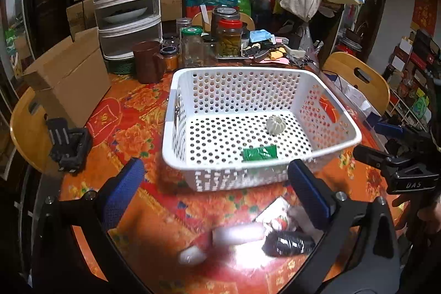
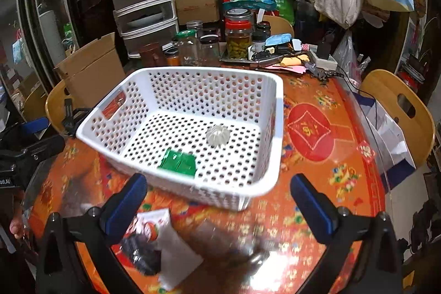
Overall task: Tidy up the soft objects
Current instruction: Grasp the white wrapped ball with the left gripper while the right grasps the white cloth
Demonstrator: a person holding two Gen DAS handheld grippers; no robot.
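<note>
A white perforated basket (image 1: 176, 106) (image 2: 277, 112) stands on the red floral table. In it lie a white dumpling-shaped toy (image 1: 276, 124) (image 2: 217, 136) and a green packet (image 1: 259, 153) (image 2: 178, 160). My left gripper (image 1: 217, 183) is open and empty, just in front of the basket. Below it lie a white roll (image 1: 237, 234), a black packet (image 1: 286, 243) and a red-and-white packet (image 1: 273, 216), all blurred. My right gripper (image 2: 219, 193) is open and empty at the basket's near corner. The black packet (image 2: 142, 252), a white pouch (image 2: 176, 258) and a blurred brown object (image 2: 228, 241) lie below it.
Jars (image 1: 228, 37), a brown mug (image 1: 147, 61) and clutter crowd the table's far edge. A cardboard box (image 1: 71, 73) sits on a chair at left. A black clamp (image 1: 67, 142) lies at the table's left edge. Wooden chairs (image 2: 399, 106) stand around.
</note>
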